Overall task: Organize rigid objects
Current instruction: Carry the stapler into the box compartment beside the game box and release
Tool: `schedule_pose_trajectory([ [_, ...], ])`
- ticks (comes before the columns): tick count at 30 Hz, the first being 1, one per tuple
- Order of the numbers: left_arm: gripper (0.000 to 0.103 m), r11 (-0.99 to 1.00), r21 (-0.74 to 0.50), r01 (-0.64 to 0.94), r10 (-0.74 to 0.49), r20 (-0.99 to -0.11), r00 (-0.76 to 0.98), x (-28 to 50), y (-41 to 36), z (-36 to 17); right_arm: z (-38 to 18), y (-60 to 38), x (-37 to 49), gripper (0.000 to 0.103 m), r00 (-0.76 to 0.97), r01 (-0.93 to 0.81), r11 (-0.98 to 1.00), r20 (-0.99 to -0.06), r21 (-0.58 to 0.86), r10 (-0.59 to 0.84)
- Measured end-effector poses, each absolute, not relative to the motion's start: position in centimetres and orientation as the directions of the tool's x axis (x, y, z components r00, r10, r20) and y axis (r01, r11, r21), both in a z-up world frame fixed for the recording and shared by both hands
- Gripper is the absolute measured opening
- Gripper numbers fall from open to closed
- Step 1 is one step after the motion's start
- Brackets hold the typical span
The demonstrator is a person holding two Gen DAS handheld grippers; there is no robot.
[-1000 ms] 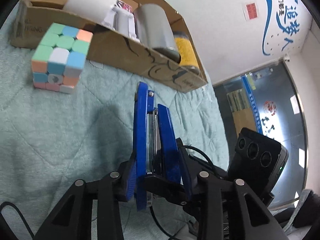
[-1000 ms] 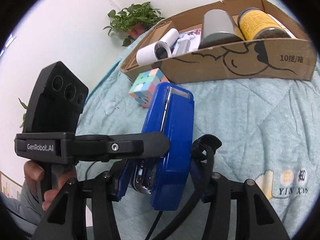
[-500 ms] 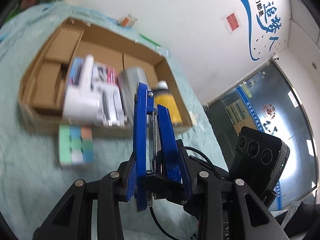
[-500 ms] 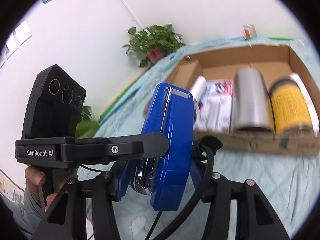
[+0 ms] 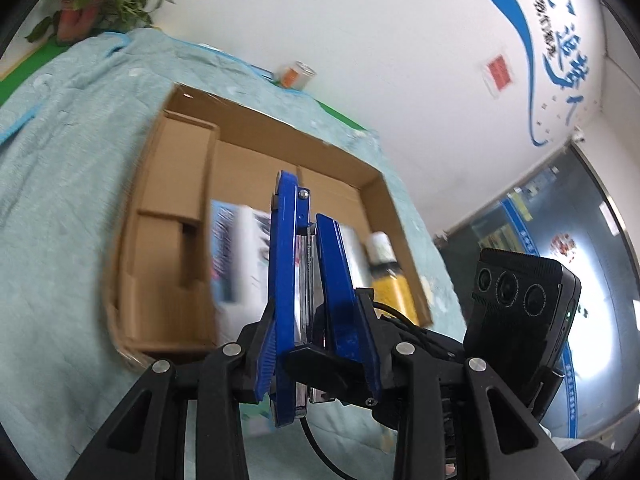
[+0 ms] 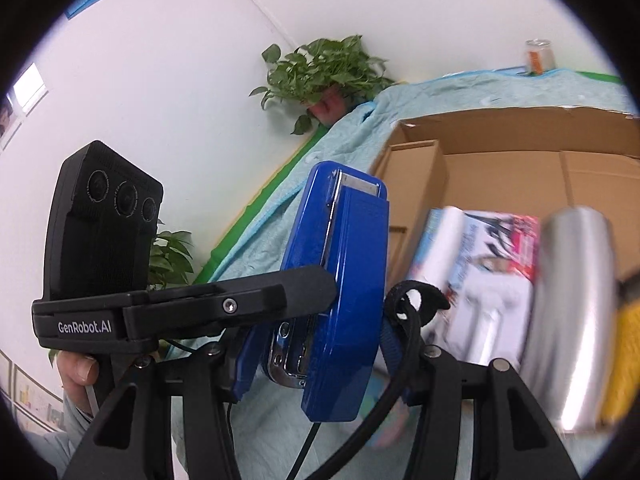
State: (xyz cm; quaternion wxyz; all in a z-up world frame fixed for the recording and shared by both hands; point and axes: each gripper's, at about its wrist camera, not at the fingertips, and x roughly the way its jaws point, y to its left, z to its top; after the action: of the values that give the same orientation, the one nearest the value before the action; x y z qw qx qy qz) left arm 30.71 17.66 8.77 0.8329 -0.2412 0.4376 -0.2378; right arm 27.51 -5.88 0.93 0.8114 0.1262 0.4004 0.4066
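Both grippers, left gripper (image 5: 310,280) and right gripper (image 6: 340,300), pinch one blue plastic-and-chrome stapler (image 5: 306,288) from opposite sides, presumably sharing its weight, held tilted above the open brown cardboard box (image 5: 176,184), apparently bound for its bare floor.

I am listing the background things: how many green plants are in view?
2. One plant stands by the wall at the quilt's far corner; the second plant shows lower, beside the black camera unit. Others may be hidden.
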Motion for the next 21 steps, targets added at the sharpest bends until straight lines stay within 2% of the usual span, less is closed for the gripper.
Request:
schedule_pose_trajectory([
  [6, 0.029, 0.842, -0.536, 0.067, -0.483, -0.692, 0.537, 35.5, 21.9, 7.6, -0.8, -2.1, 32.5, 0.055, 0.228, -0.53, 0.56, -0.529, 0.636, 0.817],
  [8, 0.015, 0.862, -0.507, 0.019, -0.443, -0.735, 0.514, 37.3, 22.8, 6.1, -2.0, -0.7, 33.9, 0.06, 0.22, -0.519, 0.599, -0.582, 0.61, 0.783],
  [10, 0.015, 0.876, -0.482, -0.033, -0.401, -0.764, 0.505, 38.4, 23.5, 4.7, -2.4, -0.6, 34.1, 0.06, 0.277, -0.501, 0.686, -0.654, 0.528, 0.705],
  [13, 0.015, 0.876, -0.481, -0.043, -0.387, -0.752, 0.533, 38.1, 23.8, 4.2, -2.0, -1.9, 33.2, 0.072, 0.311, -0.472, 0.731, -0.683, 0.493, 0.662],
  [15, 0.02, 0.884, -0.466, -0.032, -0.369, -0.739, 0.564, 37.6, 23.5, 4.7, -0.6, -3.6, 31.6, 0.079, 0.364, -0.468, 0.761, -0.687, 0.449, 0.629],
  [16, 0.027, 0.897, -0.442, -0.014, -0.349, -0.727, 0.591, 37.2, 23.1, 5.5, 0.4, -4.5, 30.4, 0.079, 0.416, -0.471, 0.788, -0.688, 0.396, 0.595],
  [17, 0.044, 0.917, -0.399, 0.007, -0.315, -0.712, 0.628, 36.4, 22.4, 6.5, 0.9, -5.0, 29.7, 0.08, 0.447, -0.472, 0.803, -0.686, 0.364, 0.574],
  [18, 0.056, 0.928, -0.373, 0.01, -0.29, -0.704, 0.648, 35.7, 21.9, 7.4, 1.7, -5.8, 28.5, 0.08, 0.489, -0.473, 0.82, -0.678, 0.323, 0.549],
  [19, 0.085, 0.948, -0.318, 0.003, -0.231, -0.683, 0.692, 34.5, 21.0, 8.4, 2.4, -6.6, 27.2, 0.08, 0.525, -0.47, 0.835, -0.669, 0.287, 0.526],
  [20, 0.103, 0.958, -0.286, -0.006, -0.196, -0.669, 0.717, 33.5, 20.2, 9.1, 2.7, -7.2, 26.6, 0.081, 0.55, -0.464, 0.846, -0.664, 0.262, 0.507],
  [21, 0.103, 0.97, -0.241, -0.014, -0.149, -0.645, 0.75, 32.2, 19.3, 9.9, 2.9, -7.6, 25.7, 0.081, 0.574, -0.456, 0.858, -0.659, 0.237, 0.487],
])
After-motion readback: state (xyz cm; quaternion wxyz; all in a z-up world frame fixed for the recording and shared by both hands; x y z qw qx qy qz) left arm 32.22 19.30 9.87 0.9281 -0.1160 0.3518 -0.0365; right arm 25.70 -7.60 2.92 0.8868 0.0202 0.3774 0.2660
